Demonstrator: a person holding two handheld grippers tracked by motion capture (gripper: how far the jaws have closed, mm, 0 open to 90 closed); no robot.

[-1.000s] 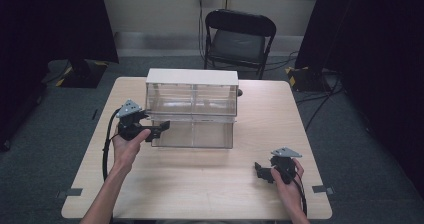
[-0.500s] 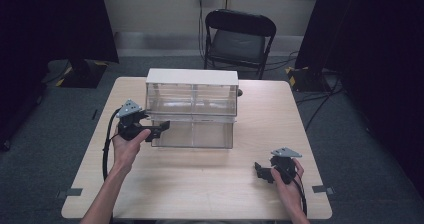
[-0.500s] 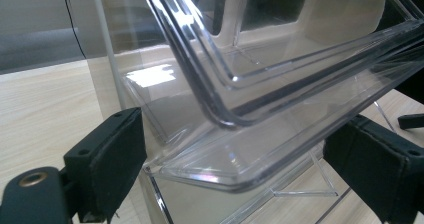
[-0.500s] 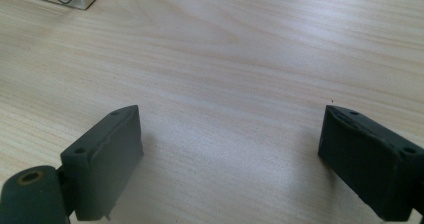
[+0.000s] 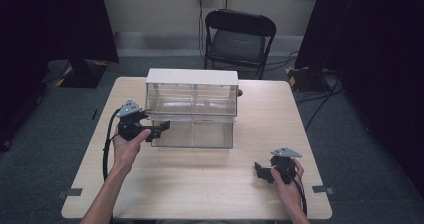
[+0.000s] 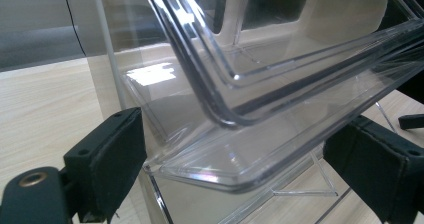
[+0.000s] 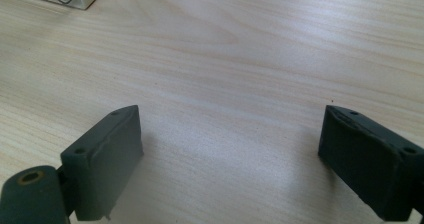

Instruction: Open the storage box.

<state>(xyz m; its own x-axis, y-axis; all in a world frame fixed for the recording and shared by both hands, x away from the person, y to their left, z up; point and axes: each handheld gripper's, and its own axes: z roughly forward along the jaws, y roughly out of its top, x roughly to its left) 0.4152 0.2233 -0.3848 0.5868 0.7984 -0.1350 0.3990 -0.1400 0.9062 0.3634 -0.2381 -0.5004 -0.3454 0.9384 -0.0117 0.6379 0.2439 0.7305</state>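
Clear drawer [image 5: 192, 133] is seen pulled partway out of the bottom row of the drawer cabinet [image 5: 191, 99] at the table [image 5: 200, 184] centre. Left gripper [image 5: 159, 129] is positioned at the drawer's left front corner, jaws spread wide either side of it, pads not pressing. Right gripper [image 5: 260, 170] is rested on bare table near the right edge, jaws wide, nothing held.
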